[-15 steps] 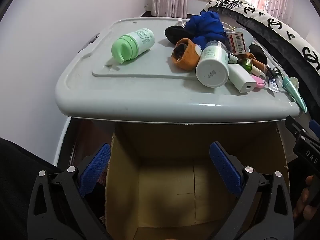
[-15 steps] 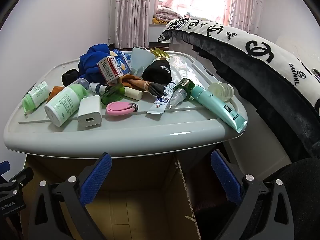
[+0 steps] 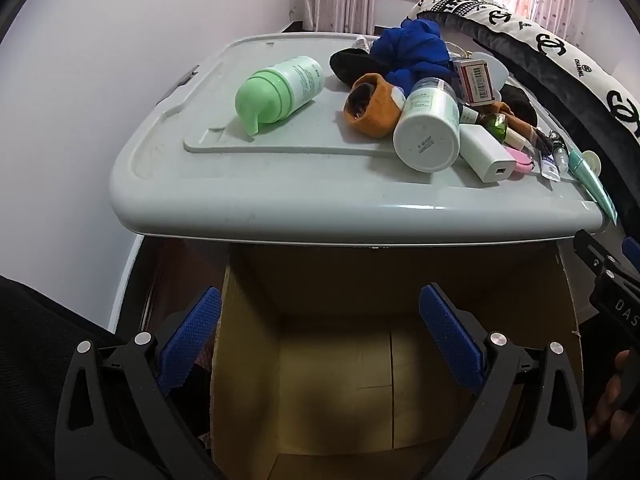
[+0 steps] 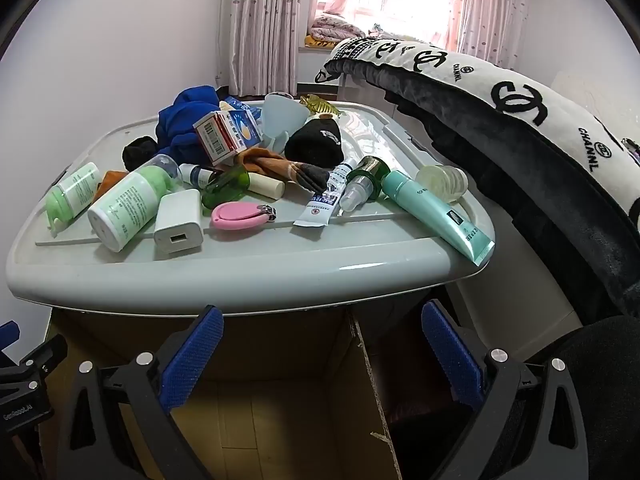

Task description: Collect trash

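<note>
A grey bin lid carries many loose items: a green pump bottle, a white-and-green bottle, a white charger, pink nail clippers, a white tube, a teal tube, a small carton, blue cloth and an orange sock. An open cardboard box stands below the lid's front edge. My left gripper and right gripper are both open and empty above the box.
A black-and-white cushion lies along the right side of the lid. A white wall is at the left. Curtains and a window are behind. The right gripper's body shows at the right edge of the left wrist view.
Both views have shifted only slightly. Both grippers stay open and empty. The items on the lid have not moved.
</note>
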`<state>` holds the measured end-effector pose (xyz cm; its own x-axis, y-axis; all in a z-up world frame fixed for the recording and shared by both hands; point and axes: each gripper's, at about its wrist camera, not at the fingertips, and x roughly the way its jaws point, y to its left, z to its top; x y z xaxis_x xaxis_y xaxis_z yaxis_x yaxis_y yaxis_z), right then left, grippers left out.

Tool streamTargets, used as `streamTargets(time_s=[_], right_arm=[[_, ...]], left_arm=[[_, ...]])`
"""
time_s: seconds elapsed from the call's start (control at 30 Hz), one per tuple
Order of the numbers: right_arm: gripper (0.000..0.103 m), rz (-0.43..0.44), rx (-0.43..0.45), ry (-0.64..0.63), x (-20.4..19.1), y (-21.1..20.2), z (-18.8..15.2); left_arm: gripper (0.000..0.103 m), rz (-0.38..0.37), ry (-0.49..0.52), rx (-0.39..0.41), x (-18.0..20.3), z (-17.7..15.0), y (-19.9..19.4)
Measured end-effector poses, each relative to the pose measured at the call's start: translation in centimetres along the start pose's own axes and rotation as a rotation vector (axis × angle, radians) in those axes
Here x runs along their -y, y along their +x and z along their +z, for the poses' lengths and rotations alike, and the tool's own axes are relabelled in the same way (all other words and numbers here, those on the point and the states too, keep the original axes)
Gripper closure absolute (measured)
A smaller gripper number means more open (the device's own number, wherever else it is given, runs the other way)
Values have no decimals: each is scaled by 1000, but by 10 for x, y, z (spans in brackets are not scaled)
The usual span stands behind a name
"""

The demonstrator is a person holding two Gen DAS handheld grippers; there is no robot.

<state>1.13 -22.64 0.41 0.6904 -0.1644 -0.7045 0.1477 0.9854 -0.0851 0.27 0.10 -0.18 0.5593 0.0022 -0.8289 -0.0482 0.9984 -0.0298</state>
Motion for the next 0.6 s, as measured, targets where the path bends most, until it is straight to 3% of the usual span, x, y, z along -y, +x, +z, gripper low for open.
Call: streamTargets(time_s=[0.47, 0.6], right_arm=[[5, -1, -4, -5, 0, 2, 0], [5, 0, -5, -3, 0, 3, 0]], left_arm=[[6, -6, 18, -17, 2, -1, 6], [6, 27, 37, -7, 3, -1, 6]])
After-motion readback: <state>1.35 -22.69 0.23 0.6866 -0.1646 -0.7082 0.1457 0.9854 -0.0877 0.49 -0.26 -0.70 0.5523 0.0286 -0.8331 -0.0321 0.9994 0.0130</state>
